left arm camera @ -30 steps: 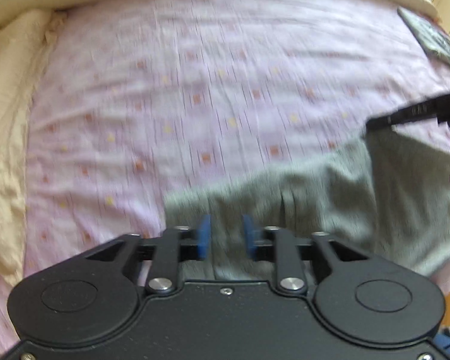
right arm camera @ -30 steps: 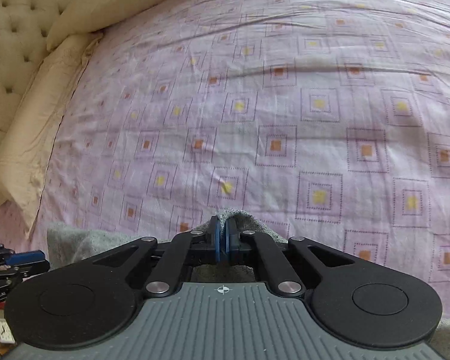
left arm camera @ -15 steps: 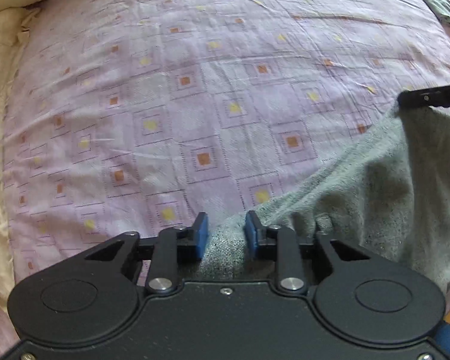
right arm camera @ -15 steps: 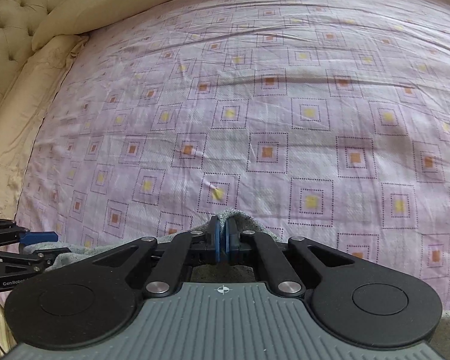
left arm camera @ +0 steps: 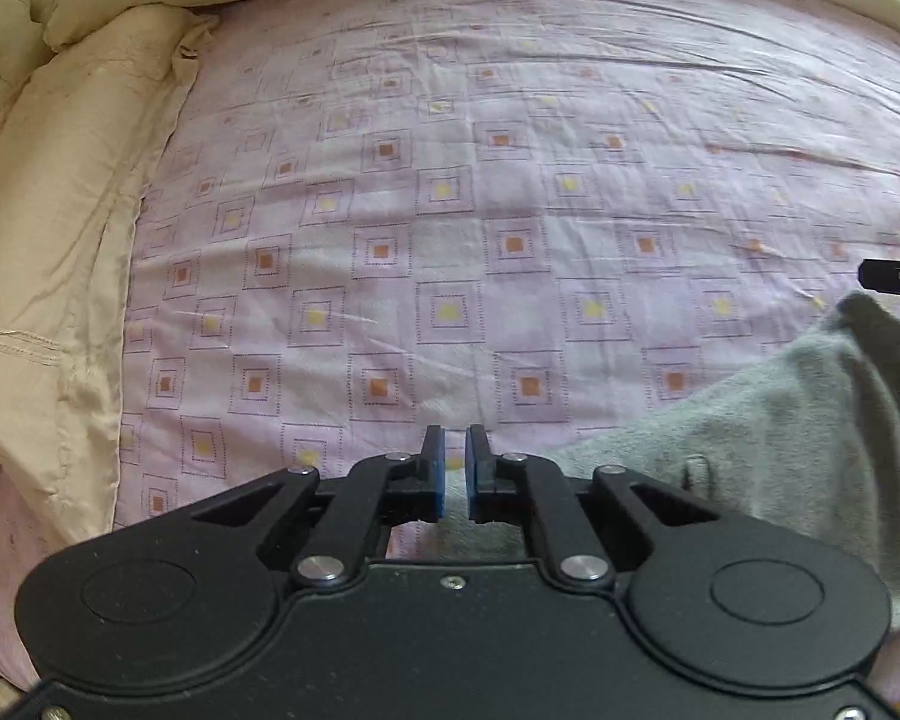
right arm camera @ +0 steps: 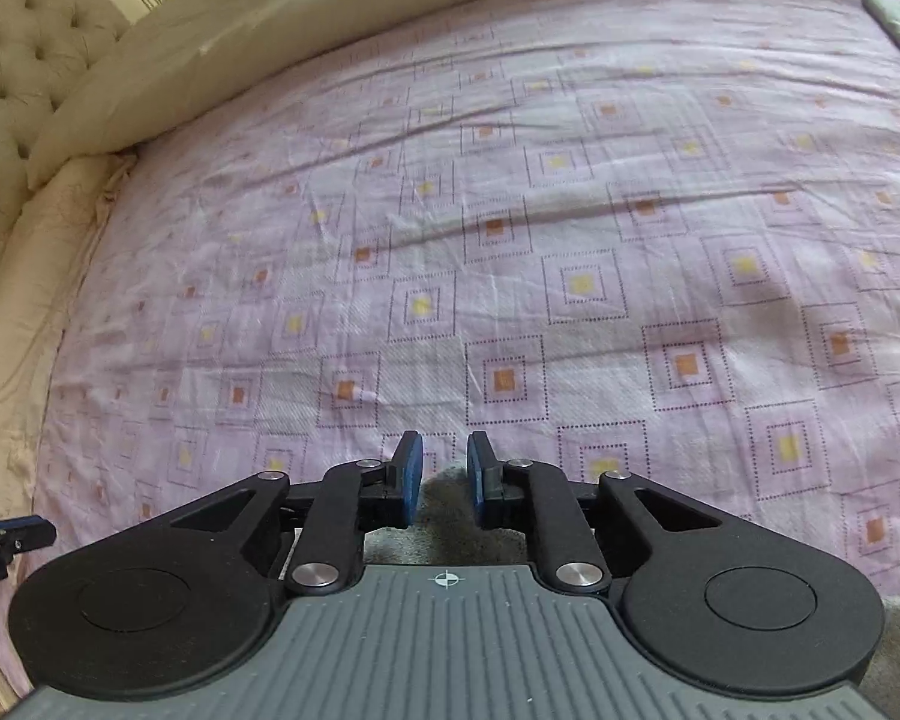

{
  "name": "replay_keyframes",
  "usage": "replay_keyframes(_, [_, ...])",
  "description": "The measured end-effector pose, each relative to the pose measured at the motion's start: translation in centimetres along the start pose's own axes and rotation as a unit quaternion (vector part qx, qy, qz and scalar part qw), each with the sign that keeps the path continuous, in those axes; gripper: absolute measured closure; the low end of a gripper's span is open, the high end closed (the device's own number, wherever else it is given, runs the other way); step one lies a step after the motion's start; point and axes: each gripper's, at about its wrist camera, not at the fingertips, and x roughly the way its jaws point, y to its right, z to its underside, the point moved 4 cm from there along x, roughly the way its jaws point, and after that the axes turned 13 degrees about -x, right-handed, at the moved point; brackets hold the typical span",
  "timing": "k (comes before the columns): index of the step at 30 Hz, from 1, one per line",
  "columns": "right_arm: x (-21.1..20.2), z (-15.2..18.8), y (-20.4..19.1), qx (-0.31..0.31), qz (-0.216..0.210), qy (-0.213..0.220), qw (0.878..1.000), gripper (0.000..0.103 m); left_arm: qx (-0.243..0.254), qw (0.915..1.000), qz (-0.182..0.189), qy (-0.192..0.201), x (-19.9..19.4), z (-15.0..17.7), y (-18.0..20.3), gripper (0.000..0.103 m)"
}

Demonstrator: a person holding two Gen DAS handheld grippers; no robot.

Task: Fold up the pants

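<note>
**Helper:** What are you looking at, biggest thing first?

**Me:** I am looking at the bed sheet (left arm camera: pixel 510 210). It is filling most of both views, pink with little squares. A cream pillow (left arm camera: pixel 48 240) is lying along the left side of the left view.

**Helper:** And the pants?

**Me:** The pants (left arm camera: pixel 780 420) are sitting in the lower right of the left view, a soft grey heap resting on the sheet. In the right view I am only seeing a bit of them, at the bottom middle, just under my fingers.

**Helper:** How are they going to feel?

**Me:** I am guessing soft, floppy and light, like fuzzy sweatpants. They are not going to break or slip much, but they are going to sag and bunch when lifted. So I am thinking it is best to pinch a thick edge or a corner, not the loose middle.

**Helper:** What are your grippers doing?

**Me:** The left gripper (left arm camera: pixel 455 468) is closing, its blue pads nearly together with a thin gap. I am seeing sheet through the gap, and grey cloth only lower down, so I am not sure it is catching anything. The right gripper (right arm camera: pixel 445 477) is opening, its pads spread apart above the grey cloth, pinching nothing.
</note>
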Motion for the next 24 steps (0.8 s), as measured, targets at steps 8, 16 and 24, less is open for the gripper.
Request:
replay_keyframes(8, [-4.2,4.0,-2.0,-0.005,-0.022,-0.003,1.000,0.086,0.016,0.9976,0.031,-0.060,0.1,4.3,4.0,0.078])
replay_keyframes(16, [-3.9,13.9,-4.2,-0.018,-0.033,-0.117,0.992,0.086,0.092,0.9909,-0.045,-0.087,3.6,8.6,3.7,0.073])
replay_keyframes(24, [-7.1,17.6,-4.2,0.006,-0.042,-0.127,0.991,0.086,0.069,0.9939,-0.055,-0.067,2.4,8.0,2.2,0.059])
